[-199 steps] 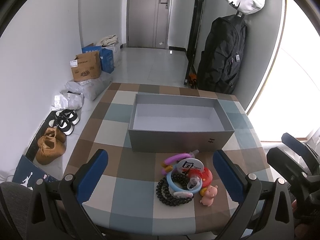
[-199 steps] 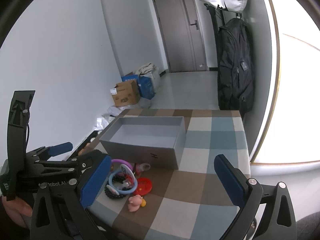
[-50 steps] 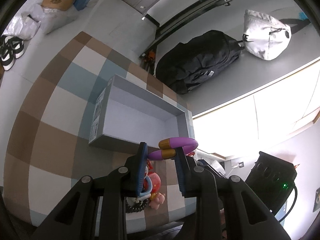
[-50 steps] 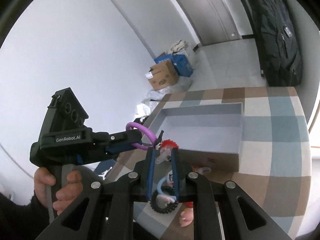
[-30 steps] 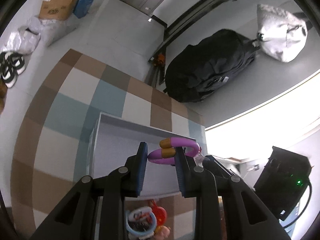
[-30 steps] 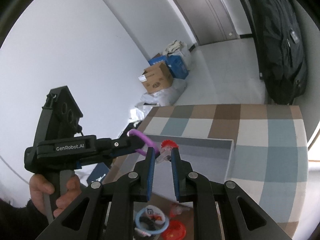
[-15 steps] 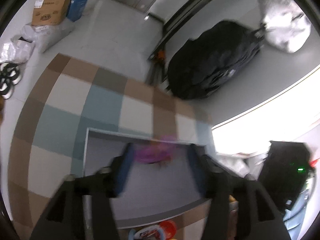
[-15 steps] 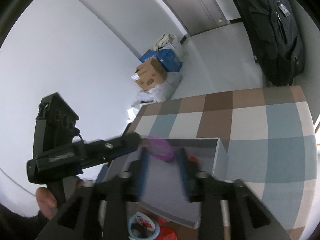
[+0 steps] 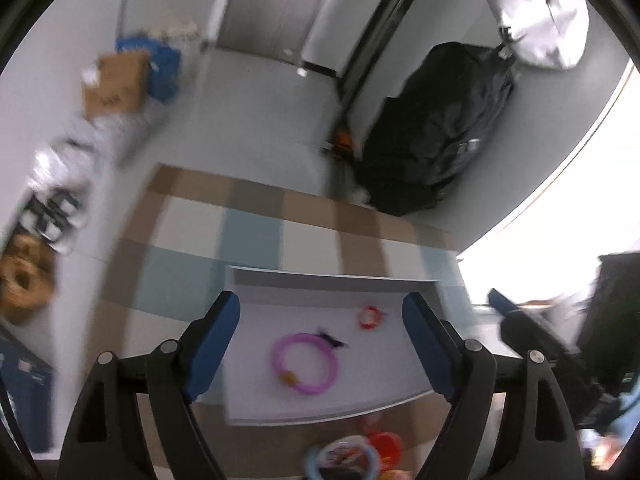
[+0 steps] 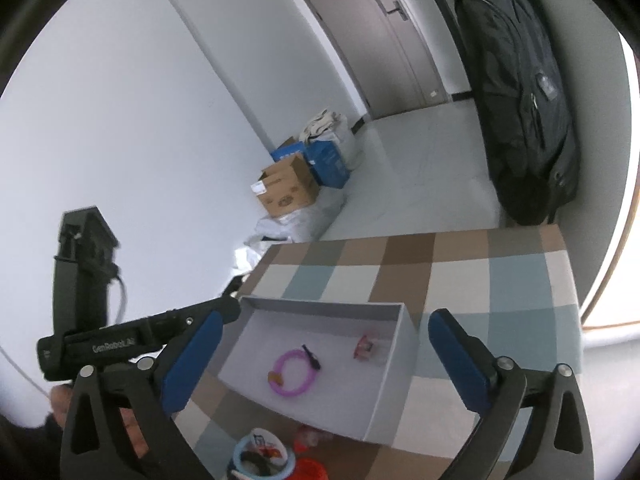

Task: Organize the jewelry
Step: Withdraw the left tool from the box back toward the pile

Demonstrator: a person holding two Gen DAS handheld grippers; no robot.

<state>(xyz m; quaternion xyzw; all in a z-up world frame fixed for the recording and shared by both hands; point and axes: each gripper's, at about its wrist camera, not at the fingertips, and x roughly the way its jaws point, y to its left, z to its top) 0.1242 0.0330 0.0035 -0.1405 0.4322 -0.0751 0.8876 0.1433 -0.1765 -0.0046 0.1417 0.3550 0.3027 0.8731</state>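
Both pieces of jewelry have left the fingers since a second ago and now lie inside the grey box (image 10: 390, 376). Both grippers have just been opening: the left gripper (image 9: 320, 344) stands wide with nothing between its blue fingers (image 9: 212, 344), and the right gripper (image 10: 316, 356) stands wider still, likewise empty. The pink bracelet (image 10: 294, 372) is a slim translucent ring with a gold-brown bead on its near side (a small dark clip-like bit lies touching its far edge); it lies flat near the middle of the box floor. The red ornament (image 10: 365, 346) lies apart from it, nearer the right wall. On the checked counter (image 10: 520, 280), just in front of the box, sit a blue ring (image 10: 262, 458) and a red disc (image 10: 310, 472).
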